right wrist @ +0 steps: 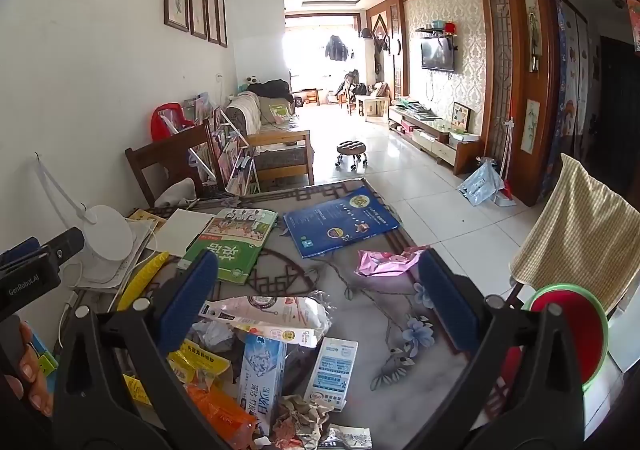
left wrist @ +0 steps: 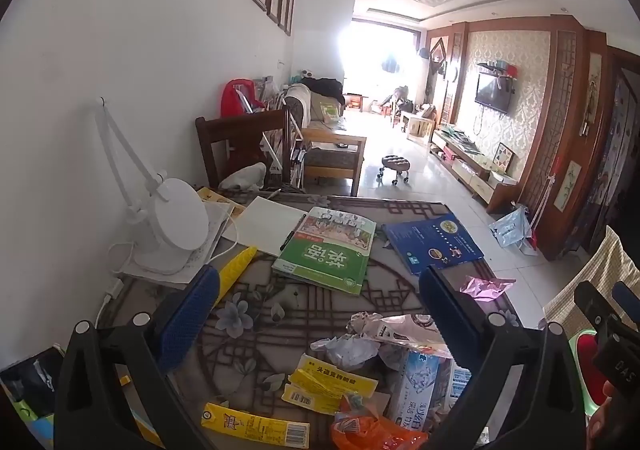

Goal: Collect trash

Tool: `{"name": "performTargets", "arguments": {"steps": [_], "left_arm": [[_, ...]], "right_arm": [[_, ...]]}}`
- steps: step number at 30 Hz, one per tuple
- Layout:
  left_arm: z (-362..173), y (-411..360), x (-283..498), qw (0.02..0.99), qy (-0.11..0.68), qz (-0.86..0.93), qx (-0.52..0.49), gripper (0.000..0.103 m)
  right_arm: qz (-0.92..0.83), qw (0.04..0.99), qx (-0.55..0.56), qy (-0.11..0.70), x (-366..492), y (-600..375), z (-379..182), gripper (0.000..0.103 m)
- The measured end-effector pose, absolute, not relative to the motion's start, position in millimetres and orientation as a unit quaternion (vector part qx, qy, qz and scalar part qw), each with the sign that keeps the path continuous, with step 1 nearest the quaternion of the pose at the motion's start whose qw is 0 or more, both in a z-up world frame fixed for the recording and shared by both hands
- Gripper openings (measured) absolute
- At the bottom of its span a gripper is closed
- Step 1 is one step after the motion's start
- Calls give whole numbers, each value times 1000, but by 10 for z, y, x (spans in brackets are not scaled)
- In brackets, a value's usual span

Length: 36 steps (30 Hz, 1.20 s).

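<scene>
A heap of trash lies on the patterned table near its front edge: a yellow wrapper, a silver snack bag, a toothpaste box, an orange bag. A pink foil wrapper lies to the right. My left gripper is open and empty above the heap. In the right wrist view my right gripper is open and empty over the silver bag, the toothpaste box, a white carton and the pink wrapper.
A green textbook, a blue book, white paper and a white desk lamp sit further back. A yellow banana-like item lies by the lamp. A chair with a cloth and a red-green bin stand to the right.
</scene>
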State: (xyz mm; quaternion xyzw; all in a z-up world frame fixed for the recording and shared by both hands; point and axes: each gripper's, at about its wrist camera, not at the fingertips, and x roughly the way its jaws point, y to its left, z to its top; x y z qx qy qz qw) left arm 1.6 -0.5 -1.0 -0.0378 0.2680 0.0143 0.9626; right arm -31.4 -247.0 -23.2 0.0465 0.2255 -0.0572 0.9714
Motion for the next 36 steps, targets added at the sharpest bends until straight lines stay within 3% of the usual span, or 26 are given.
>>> {"name": "performTargets", "arguments": {"steps": [36], "left_arm": [[-48,-30,4,963,268,13,-41,95]], "right_arm": [[-58,969,58,234,-327,-2532,-241,99]]}}
